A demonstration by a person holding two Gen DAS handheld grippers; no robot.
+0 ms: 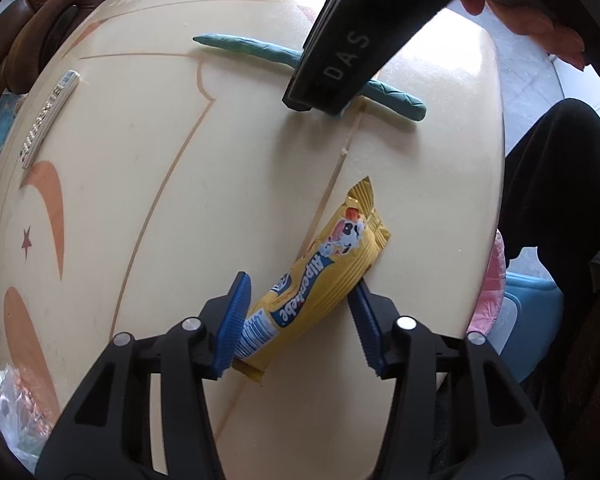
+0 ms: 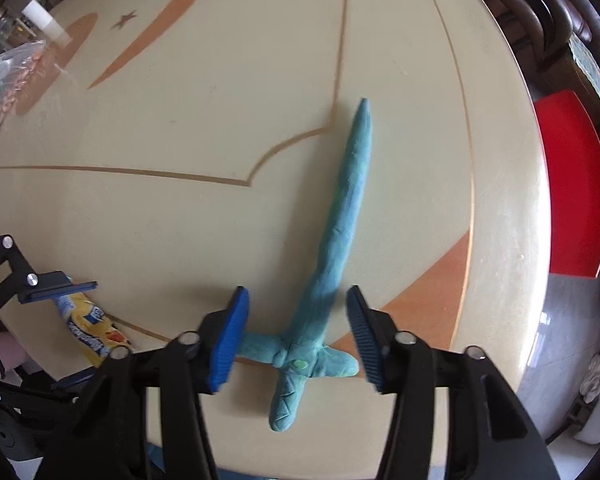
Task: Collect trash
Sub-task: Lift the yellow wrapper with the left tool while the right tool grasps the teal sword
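Note:
A yellow Alpenliebe candy wrapper (image 1: 320, 280) lies on the cream table (image 1: 140, 160). My left gripper (image 1: 300, 312) is open with its blue pads on either side of the wrapper's lower half. A teal clay sword (image 2: 340, 216) lies on the table; it also shows in the left wrist view (image 1: 252, 46). My right gripper (image 2: 298, 332) is open, its pads on either side of the sword near the crossguard. In the right wrist view the wrapper (image 2: 90, 330) and a left pad (image 2: 66, 288) show at lower left. The right gripper's body (image 1: 340, 52) crosses the sword in the left wrist view.
A white printed strip (image 1: 48, 116) lies near the table's far edge. A clear plastic bag of snacks (image 2: 8, 80) and a white bottle (image 2: 46, 24) sit at the table's side. A red chair (image 2: 572, 184) and a brown sofa (image 1: 40, 20) stand beside the table.

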